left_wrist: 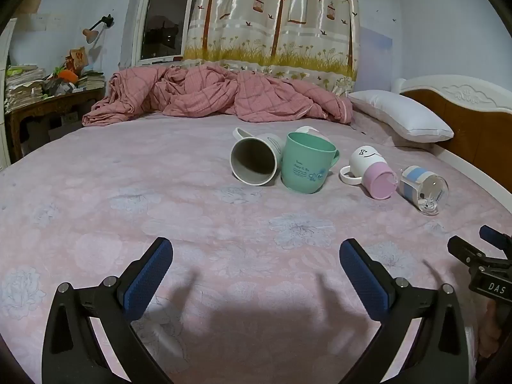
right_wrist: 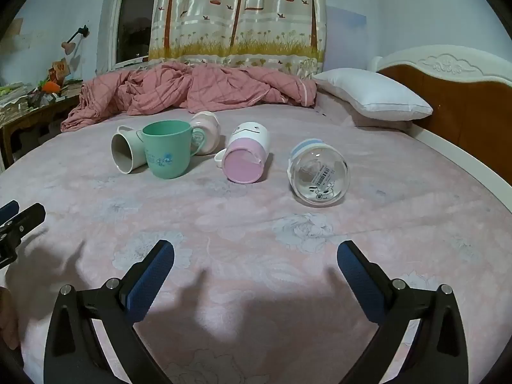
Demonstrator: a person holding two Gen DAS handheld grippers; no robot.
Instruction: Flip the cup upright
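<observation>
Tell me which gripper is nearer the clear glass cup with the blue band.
Right. The right gripper sits open just short of the glass cup, slightly to its left. The left gripper is open too, farther left, facing the green cup.

five cups [right_wrist: 243, 156] on bed [right_wrist: 256, 230], before blanket [right_wrist: 192, 88].

Left gripper [left_wrist: 256, 260] — jaws spread wide, right gripper [right_wrist: 255, 257] likewise, both empty

Dim, bluish indoor light; night is seen through the window [left_wrist: 163, 22]. Soft finger shadows are cast forward on the bedsheet [left_wrist: 224, 224]. Glare is noted on the curtain [right_wrist: 236, 9]. Strong fisheye bending, black vignetted corners; focus is sharp.
</observation>
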